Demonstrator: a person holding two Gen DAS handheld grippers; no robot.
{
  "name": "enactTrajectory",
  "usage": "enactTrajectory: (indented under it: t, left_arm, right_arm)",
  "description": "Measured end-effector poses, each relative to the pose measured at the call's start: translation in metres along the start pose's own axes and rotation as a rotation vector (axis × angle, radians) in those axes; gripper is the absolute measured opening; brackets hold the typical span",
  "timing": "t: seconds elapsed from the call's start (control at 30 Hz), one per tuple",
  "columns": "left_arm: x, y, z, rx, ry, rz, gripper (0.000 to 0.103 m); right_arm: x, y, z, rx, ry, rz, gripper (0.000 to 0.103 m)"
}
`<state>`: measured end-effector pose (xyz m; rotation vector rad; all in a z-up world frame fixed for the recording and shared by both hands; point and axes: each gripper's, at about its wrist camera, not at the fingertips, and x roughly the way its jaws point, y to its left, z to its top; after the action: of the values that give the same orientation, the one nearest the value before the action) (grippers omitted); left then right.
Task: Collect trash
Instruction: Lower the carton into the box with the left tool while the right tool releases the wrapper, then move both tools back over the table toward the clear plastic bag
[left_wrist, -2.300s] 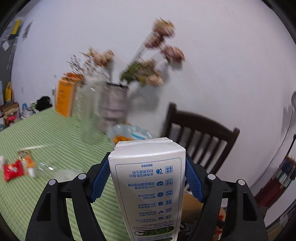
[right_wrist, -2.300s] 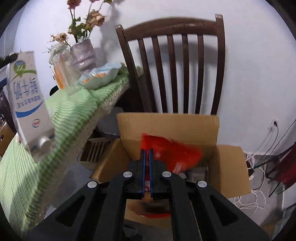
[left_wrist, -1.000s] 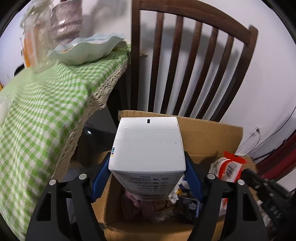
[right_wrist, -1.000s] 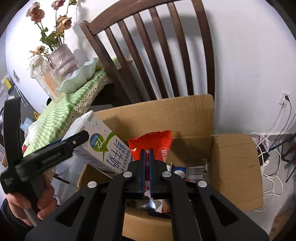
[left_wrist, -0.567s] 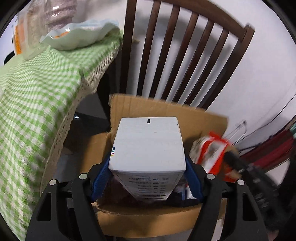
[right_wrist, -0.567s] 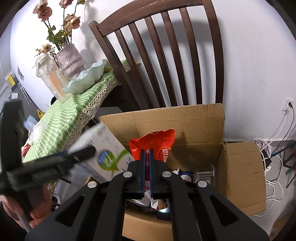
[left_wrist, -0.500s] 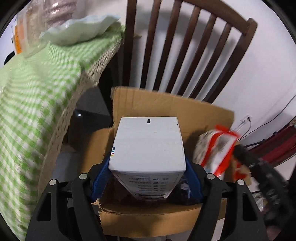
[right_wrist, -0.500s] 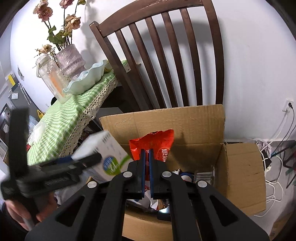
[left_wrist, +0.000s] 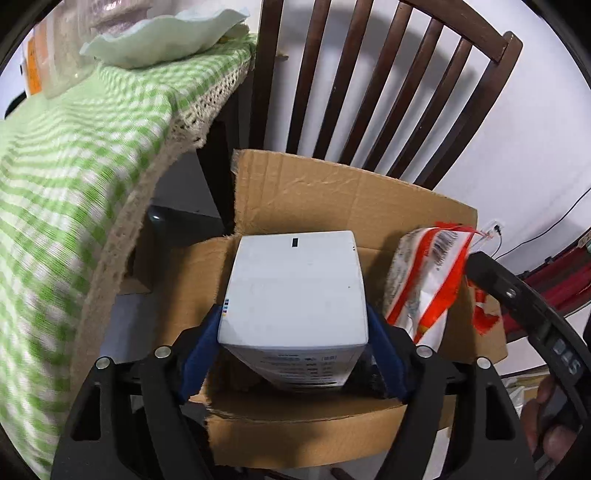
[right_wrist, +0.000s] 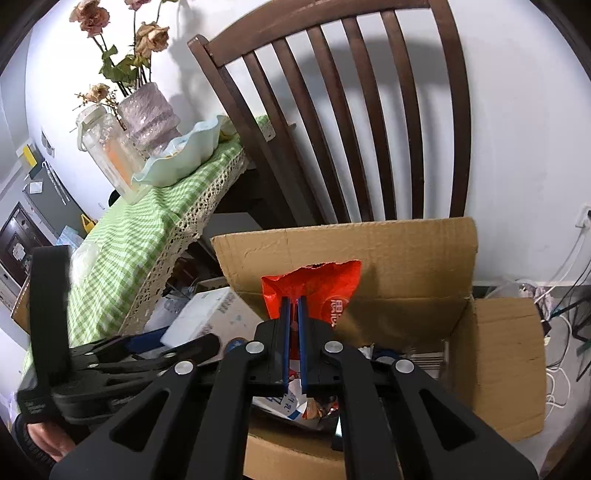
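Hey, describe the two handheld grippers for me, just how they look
Both are black plastic frames with silver screws and triangular cut-outs. The left gripper has blue pads on its jaws; so does the right gripper, as thin blue strips. From the left wrist view, the right gripper's black handle bears white digits.

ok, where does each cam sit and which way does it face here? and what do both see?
Left wrist: on the left gripper, angled down into the cardboard box; its jaws clamp the white carton; the right gripper and a hand show at right.
Right wrist: on the right gripper, facing the box from its other side; jaws pinch the red wrapper; left gripper and hand at lower left.
Shared: box, carton, wrapper, wooden chair, green checked tablecloth.
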<state>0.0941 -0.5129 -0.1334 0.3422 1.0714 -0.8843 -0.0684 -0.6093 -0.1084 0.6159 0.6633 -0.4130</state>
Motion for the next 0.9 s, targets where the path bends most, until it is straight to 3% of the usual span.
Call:
enactTrajectory:
  t: [0.17,0.23,0.3,0.9]
  left_arm:
    - [-0.029,0.005,0.010,0.031,-0.078,0.036,0.073]
    - [-0.041,0.010,0.012,0.028,-0.104,0.043,0.073]
    - [-0.050,0.015,0.014,0.014,-0.119,0.038,0.073]
    - [-0.077,0.041,0.005,-0.035,-0.140,0.043,0.076]
  right_arm:
    - [0.016,-0.002,0.000,0.006,0.039,-0.008,0.008]
    - [0.019,-0.003,-0.002,0.014,0.048,-0.007,0.020]
    - [0.019,-0.004,-0.003,0.025,0.045,-0.010,0.039]
    - [0.000,-0.006,-0.011,0.020,0.040,-0.086,0.040]
